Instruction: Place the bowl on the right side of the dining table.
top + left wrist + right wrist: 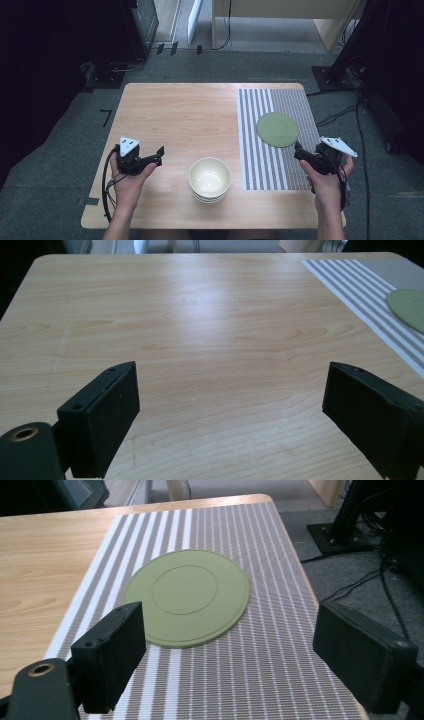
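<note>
No item had been picked up. The right gripper hung with jaws wide apart and empty, near the green plate lying flat on the striped mat. The left gripper also stood open, empty, over bare table. 2 stacked bowls sat untouched between them. All handling remained.

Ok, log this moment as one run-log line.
left gripper: open, empty, over bare table | right gripper: open, empty, by green plate | plate on striped mat | bowls: stacked, untouched
</note>
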`<state>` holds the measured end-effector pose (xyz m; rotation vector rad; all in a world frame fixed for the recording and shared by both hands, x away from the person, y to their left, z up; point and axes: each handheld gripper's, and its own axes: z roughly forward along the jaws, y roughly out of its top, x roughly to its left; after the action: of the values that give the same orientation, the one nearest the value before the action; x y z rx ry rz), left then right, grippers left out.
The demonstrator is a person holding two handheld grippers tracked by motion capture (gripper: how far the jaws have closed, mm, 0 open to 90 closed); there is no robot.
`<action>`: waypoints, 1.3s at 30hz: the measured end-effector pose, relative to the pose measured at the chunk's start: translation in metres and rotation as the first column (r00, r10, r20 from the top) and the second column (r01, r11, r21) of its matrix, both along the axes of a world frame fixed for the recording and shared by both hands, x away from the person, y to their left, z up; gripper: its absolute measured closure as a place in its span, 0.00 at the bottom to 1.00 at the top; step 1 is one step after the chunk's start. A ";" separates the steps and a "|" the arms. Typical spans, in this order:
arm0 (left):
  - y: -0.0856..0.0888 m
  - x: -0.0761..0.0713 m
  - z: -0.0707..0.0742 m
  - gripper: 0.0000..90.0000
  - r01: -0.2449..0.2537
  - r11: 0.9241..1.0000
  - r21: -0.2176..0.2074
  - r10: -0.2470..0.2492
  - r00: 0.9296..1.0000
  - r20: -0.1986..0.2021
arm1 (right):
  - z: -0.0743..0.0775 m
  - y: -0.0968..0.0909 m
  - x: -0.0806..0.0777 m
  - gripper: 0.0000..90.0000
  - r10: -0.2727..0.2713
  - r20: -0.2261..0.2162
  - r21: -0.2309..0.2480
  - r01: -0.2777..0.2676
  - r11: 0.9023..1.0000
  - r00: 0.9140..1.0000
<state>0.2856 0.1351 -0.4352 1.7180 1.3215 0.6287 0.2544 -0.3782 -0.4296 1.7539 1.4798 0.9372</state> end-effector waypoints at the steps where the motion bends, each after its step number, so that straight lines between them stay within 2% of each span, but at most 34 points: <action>1: -0.002 -0.001 0.001 0.09 0.009 1.000 0.003 -0.009 1.000 0.001 | 0.000 0.002 0.000 0.15 0.006 0.000 0.006 -0.006 1.000 1.000; 4: -0.010 -0.004 0.005 0.09 0.025 1.000 0.012 -0.026 0.999 0.019 | 0.002 0.007 -0.002 0.15 0.021 0.010 0.014 -0.021 1.000 1.000; 8: -0.018 -0.010 0.002 0.09 0.061 0.997 0.041 -0.062 0.998 0.015 | 0.005 0.016 -0.003 0.17 0.032 0.009 0.019 -0.033 0.999 0.999; 11: -0.021 -0.011 -0.001 0.09 0.073 0.997 0.013 -0.073 0.997 -0.003 | 0.005 0.023 -0.004 0.18 0.051 0.005 0.028 -0.051 0.998 0.999; 13: -0.023 -0.012 -0.001 0.09 0.075 0.997 0.004 -0.075 0.997 -0.002 | 0.006 0.029 -0.004 0.20 0.067 0.010 0.024 -0.068 0.997 0.998; 15: -0.026 -0.013 0.000 0.09 0.087 0.996 -0.009 -0.087 0.996 -0.004 | 0.006 0.035 -0.005 0.26 0.083 0.017 0.025 -0.084 0.996 0.996; 18: -0.032 -0.016 0.001 0.09 0.107 0.994 -0.018 -0.108 0.994 -0.003 | 0.006 0.042 -0.006 0.31 0.094 0.017 0.046 -0.095 0.994 0.995; 24: -0.043 -0.022 0.006 0.09 0.150 0.988 -0.032 -0.150 0.989 0.008 | 0.006 0.054 -0.009 0.32 0.130 0.026 0.090 -0.132 0.987 0.991; 26: -0.047 -0.025 0.008 0.09 0.156 0.987 -0.023 -0.156 0.988 0.019 | 0.006 0.059 -0.011 0.32 0.159 0.041 0.108 -0.163 0.981 0.986; 29: -0.051 -0.029 0.010 0.09 0.169 0.985 -0.023 -0.168 0.985 0.027 | 0.010 0.069 -0.014 0.33 0.192 0.063 0.106 -0.198 0.974 0.979; 31: -0.053 -0.030 0.011 0.09 0.174 0.984 -0.025 -0.174 0.984 0.029 | 0.013 0.073 -0.016 0.39 0.217 0.079 0.108 -0.224 0.969 0.973; 33: -0.055 -0.030 0.010 0.09 0.180 0.983 -0.023 -0.180 0.983 0.027 | 0.015 0.078 -0.018 0.47 0.252 0.084 0.100 -0.260 0.960 0.964; 36: -0.057 -0.032 0.011 0.10 0.185 0.982 -0.032 -0.184 0.982 0.029 | 0.017 0.087 -0.021 0.49 0.295 0.094 0.085 -0.303 0.949 0.951; 37: -0.058 -0.033 0.011 0.18 0.189 0.981 -0.042 -0.188 0.982 0.034 | 0.017 0.089 -0.021 0.49 0.308 0.095 0.087 -0.316 0.945 0.947; 39: -0.059 -0.033 0.012 0.18 0.191 0.980 -0.046 -0.190 0.981 0.035 | 0.016 0.094 -0.021 0.50 0.347 0.106 0.098 -0.357 0.929 0.932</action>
<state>0.2521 0.0764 -0.4236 1.7620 1.1257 0.5058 0.2329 -0.2838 -0.4134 1.5278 1.7481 1.2875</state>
